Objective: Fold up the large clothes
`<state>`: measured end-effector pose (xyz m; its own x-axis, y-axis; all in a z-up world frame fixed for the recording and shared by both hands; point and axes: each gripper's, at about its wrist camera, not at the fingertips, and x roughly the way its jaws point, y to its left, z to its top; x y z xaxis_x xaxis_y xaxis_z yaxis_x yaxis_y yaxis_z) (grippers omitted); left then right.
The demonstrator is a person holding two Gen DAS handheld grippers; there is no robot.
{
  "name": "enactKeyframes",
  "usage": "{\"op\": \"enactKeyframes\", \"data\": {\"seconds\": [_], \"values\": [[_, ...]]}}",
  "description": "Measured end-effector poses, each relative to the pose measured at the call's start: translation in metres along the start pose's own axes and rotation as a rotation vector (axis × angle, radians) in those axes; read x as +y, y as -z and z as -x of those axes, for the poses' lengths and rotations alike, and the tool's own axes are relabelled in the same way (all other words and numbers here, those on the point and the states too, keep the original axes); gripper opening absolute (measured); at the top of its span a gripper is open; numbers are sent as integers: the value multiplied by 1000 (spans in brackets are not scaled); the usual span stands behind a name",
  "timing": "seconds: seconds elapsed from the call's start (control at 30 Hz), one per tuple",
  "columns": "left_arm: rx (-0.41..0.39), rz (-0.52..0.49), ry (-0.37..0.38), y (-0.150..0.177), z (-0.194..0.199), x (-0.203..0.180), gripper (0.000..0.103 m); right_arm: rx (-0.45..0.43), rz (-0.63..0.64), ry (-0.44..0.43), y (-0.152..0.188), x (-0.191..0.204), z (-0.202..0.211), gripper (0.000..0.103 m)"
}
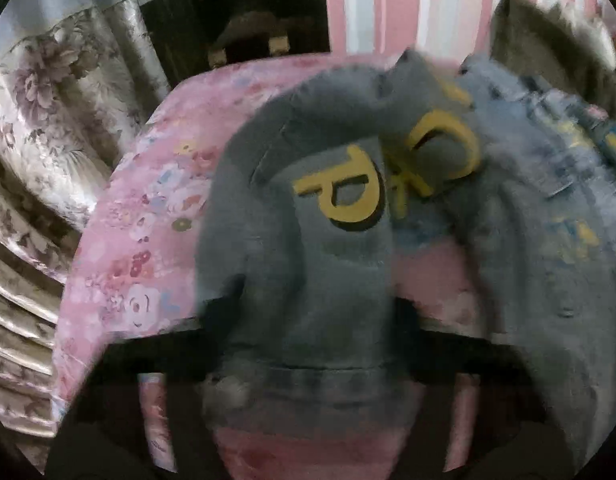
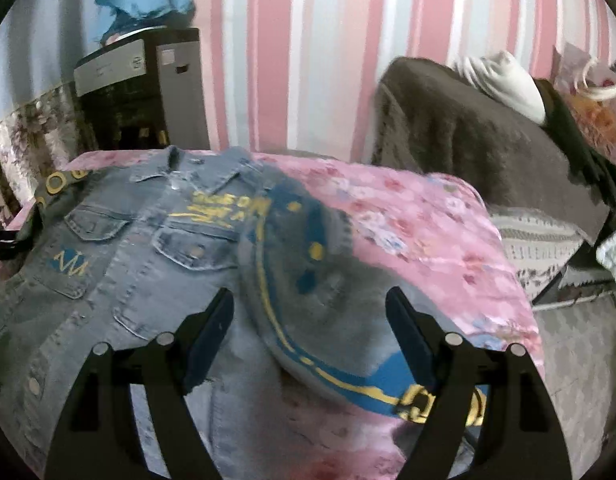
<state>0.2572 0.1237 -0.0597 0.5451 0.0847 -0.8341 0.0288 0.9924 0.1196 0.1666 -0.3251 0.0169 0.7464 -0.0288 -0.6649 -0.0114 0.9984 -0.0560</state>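
gripping denim jacket sleeve, left gripper seemingly clamped; right gripper jaws apart

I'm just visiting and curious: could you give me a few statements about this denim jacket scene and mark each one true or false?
1. The denim jacket lies on a pink floral cover. True.
2. The right gripper is clamped shut. False: its jaws stand wide apart over the sleeve.
3. The wall is plain white. False: it is pink and white striped.
4. The left gripper has denim between its fingers. True.
5. Yellow letters mark the sleeve. True.
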Motion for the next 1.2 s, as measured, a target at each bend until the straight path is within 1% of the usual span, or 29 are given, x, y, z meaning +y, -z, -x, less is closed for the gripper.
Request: {"op": "enactKeyframes", "data": {"seconds": [0.03,0.07,0.1,0.13,0.17,0.2,0.23,0.3,0.33,0.4,0.43,0.47,0.5,0.57,0.63,0.73,0.8,0.9,0.97,1.07,1.1,1.17,1.2], "values": [[-4,19,4,-2,1,6,20,-8,16,4,-2,6,1,79],[-5,43,-9,-4,5,17,10,-10,24,8,-3,8,2,79],[-13,60,-13,-4,10,26,9,-11,31,13,-4,10,3,79],[-25,65,-53,-5,16,38,9,-11,36,21,-5,11,3,79],[-37,58,-125,-4,22,50,8,-10,39,25,-6,11,3,80],[-51,57,-219,-3,29,69,8,-8,38,31,-7,10,2,80],[-52,79,-257,-2,33,88,8,-8,34,35,-8,7,1,80],[-47,163,-290,0,42,133,8,-10,18,36,-9,3,0,80],[-48,185,-309,1,45,149,8,-12,5,34,-10,0,0,80],[-56,206,-309,3,49,171,9,-17,-14,28,-12,-5,-2,80],[-54,213,-290,3,48,175,9,-18,-21,25,-12,-6,-3,80],[-17,218,-260,3,41,176,8,-16,-29,18,-13,-8,-5,80],[5,229,-246,3,37,175,8,-11,-39,11,-13,-10,-7,80],[18,256,-206,5,34,173,7,-7,-47,10,-13,-11,-10,80],[25,282,-139,2,38,165,7,0,-43,2,-12,-10,-12,80],[32,279,-110,-4,43,151,7,3,-15,13,-11,-7,-12,81],[50,309,-41,-11,48,146,7,-3,-1,22,-11,-6,-10,82],[76,372,139,-17,57,134,7,-14,-5,19,-12,-7,-8,82],[101,399,267,-21,61,117,7,-19,-12,14,-12,-8,-8,83],[107,370,356,-32,64,84,7,-22,-18,8,-12,-8,-10,83],[105,345,369,-38,64,68,7,-23,-18,3,-12,-7,-11,83],[96,301,366,-51,62,41,7,-25,-18,-6,-14,-5,-12,83],[86,273,363,-59,60,21,7,-28,-17,-8,-14,-3,-12,83]]}}
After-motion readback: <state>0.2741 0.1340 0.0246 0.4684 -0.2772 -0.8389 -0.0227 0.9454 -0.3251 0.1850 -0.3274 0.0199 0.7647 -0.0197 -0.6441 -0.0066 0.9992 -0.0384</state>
